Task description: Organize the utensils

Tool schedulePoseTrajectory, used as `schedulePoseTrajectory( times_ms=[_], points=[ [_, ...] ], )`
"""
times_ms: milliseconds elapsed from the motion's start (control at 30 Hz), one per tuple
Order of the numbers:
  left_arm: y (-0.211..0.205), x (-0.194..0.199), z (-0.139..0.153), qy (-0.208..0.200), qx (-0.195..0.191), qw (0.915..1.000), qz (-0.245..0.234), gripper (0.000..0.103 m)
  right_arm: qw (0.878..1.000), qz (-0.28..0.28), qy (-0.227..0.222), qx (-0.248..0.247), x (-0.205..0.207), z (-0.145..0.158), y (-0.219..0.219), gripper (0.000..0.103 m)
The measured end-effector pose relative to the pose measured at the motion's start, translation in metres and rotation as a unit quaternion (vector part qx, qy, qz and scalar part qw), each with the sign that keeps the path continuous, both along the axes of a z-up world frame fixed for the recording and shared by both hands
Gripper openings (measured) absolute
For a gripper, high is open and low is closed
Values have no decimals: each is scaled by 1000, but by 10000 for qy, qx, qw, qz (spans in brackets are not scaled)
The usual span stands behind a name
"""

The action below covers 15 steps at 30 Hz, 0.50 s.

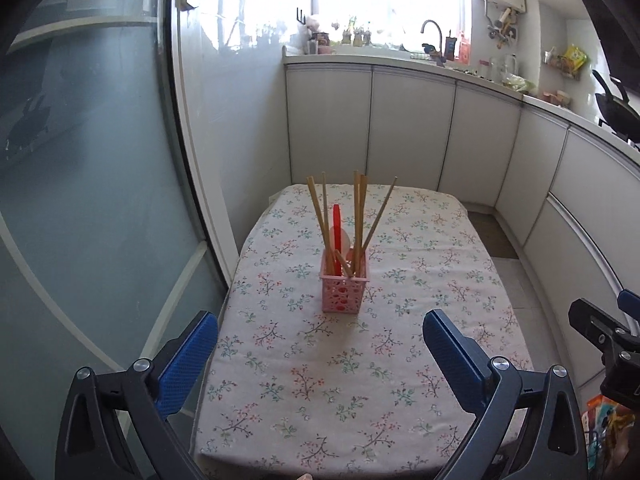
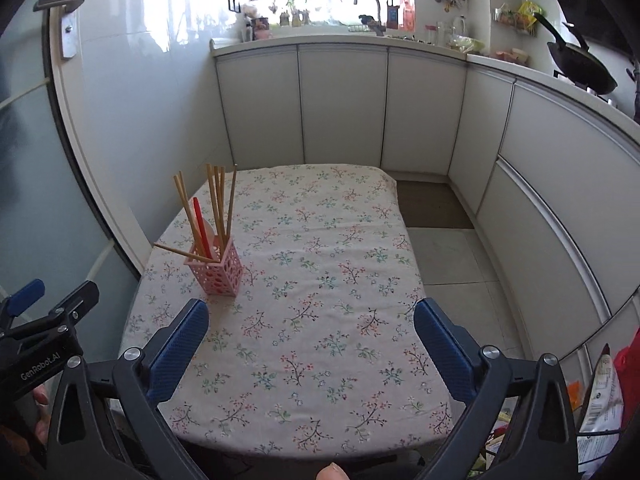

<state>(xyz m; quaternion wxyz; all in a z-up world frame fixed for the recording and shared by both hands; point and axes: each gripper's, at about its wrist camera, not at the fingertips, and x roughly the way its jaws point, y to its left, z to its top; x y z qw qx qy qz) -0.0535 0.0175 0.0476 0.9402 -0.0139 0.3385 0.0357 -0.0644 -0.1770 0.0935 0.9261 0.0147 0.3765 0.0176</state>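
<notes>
The frosted glass sliding door [image 1: 92,184] fills the left of the left wrist view, and what lies behind it is only a grey blur; the white kitchen cabinets [image 2: 344,108] curve along the back and right, their counter clutter washed out by the bright window and too small to name apart from a curved tap [image 2: 370,0] and a dark wok [image 2: 580,66]. The table under a white cloth printed with small flowers [image 2: 320,320] is cut off at its near edge by both cameras, so its front corners are hidden behind the gripper frames. On the cloth stands the pink perforated plastic utensil holder [image 1: 344,290], upright, toward the table's left side in the right wrist view. In it stand several long wooden chopsticks [image 1: 358,216], fanned apart, one leaning low over the rim, and a red-handled spoon [image 1: 337,224] whose pale bowl is half masked by the sticks. The left gripper [image 1: 320,356] hangs over the near part of the table with its blue-padded jaws spread wide and nothing between them. The right gripper [image 2: 312,344] is likewise released, jaws wide, empty, well short of the holder. A fingertip [image 2: 332,472] pokes in at the bottom edge.
</notes>
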Motion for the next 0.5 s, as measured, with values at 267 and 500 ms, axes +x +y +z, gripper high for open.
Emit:
schedulePoseTrajectory(
  times_ms=[267,500],
  points=[
    [-12,-11,1,32,53,9998,-163,103,9999,-145,52,-9,-10,1,-5,103],
    [-18,-12,-2,47,86,9997,-209,103,9999,-150,77,-9,-9,0,-4,103]
  ],
)
